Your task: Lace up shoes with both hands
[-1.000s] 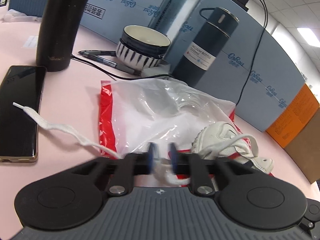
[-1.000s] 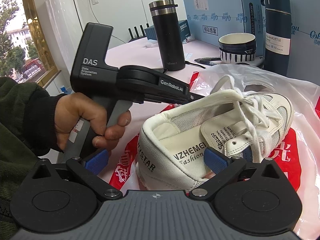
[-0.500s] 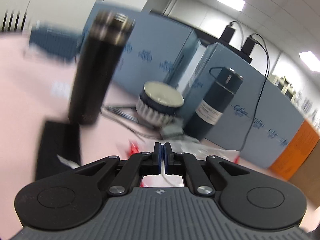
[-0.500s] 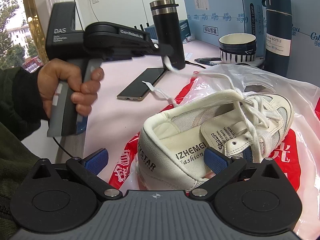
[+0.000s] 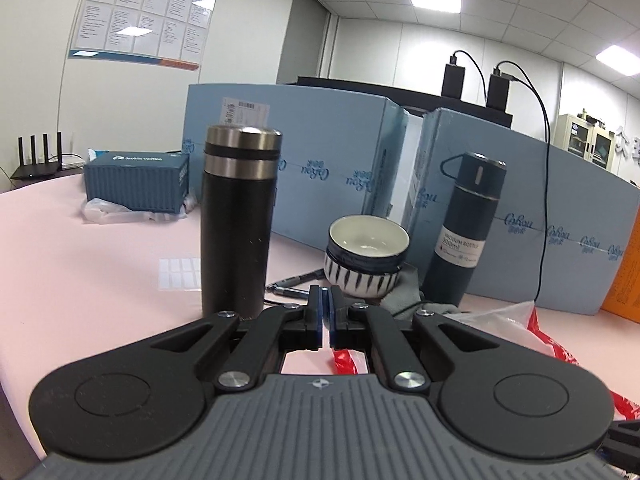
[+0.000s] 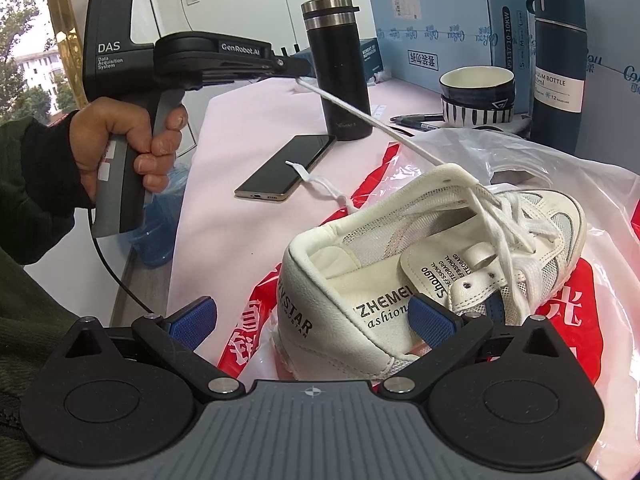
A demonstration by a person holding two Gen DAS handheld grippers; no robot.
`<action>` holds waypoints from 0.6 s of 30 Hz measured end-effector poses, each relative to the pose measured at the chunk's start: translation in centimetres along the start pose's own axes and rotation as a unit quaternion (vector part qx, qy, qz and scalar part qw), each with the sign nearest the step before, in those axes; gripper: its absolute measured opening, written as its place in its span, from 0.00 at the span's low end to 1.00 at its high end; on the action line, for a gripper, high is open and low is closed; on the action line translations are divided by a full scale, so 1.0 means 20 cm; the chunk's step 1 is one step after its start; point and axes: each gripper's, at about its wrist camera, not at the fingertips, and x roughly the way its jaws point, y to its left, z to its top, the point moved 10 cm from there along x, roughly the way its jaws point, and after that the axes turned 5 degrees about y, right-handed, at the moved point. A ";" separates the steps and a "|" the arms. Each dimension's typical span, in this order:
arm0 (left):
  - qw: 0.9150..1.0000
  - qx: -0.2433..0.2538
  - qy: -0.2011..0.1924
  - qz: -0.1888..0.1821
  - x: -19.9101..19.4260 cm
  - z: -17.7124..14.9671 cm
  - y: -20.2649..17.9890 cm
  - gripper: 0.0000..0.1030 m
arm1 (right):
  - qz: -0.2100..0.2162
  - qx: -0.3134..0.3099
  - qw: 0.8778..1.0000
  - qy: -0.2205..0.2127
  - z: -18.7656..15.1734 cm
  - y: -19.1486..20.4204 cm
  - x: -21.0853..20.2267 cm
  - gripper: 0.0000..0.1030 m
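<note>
A white sneaker point(image 6: 400, 264) lies on a red-and-clear plastic bag point(image 6: 560, 184), heel toward the right wrist camera. My left gripper point(image 6: 298, 77), held by a hand point(image 6: 120, 140), is shut on one white lace point(image 6: 372, 122), which runs taut from its tip down to the shoe's top eyelet. In the left wrist view the left gripper point(image 5: 325, 312) shows closed jaws, and the lace is hidden there. The other lace end point(image 6: 316, 180) trails loose onto a phone point(image 6: 280, 172). My right gripper point(image 6: 312, 316) is open, with the heel between its fingers and untouched.
A tall black flask point(image 6: 340, 68) stands behind the phone on the pink table. A striped bowl point(image 6: 476, 96), pens and a dark blue bottle point(image 6: 558, 64) sit in front of blue cartons point(image 5: 320, 168). A small blue box point(image 5: 136, 180) sits far left.
The left gripper rose from beside the shoe up and to the left, turning more level and pulling its lace taut. The right gripper and the shoe stayed still.
</note>
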 end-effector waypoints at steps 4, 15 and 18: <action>1.000 -0.005 -0.010 0.023 -0.01 0.05 0.07 0.02 | 0.001 0.006 1.000 0.000 0.00 0.00 0.00 1.00; 0.996 0.004 -0.027 0.081 -0.08 0.15 0.32 0.02 | 0.000 0.008 1.000 0.000 0.00 0.00 0.01 1.00; 0.996 0.006 -0.031 0.086 -0.10 0.17 0.35 0.03 | 0.000 0.007 1.000 0.000 0.00 0.00 0.01 1.00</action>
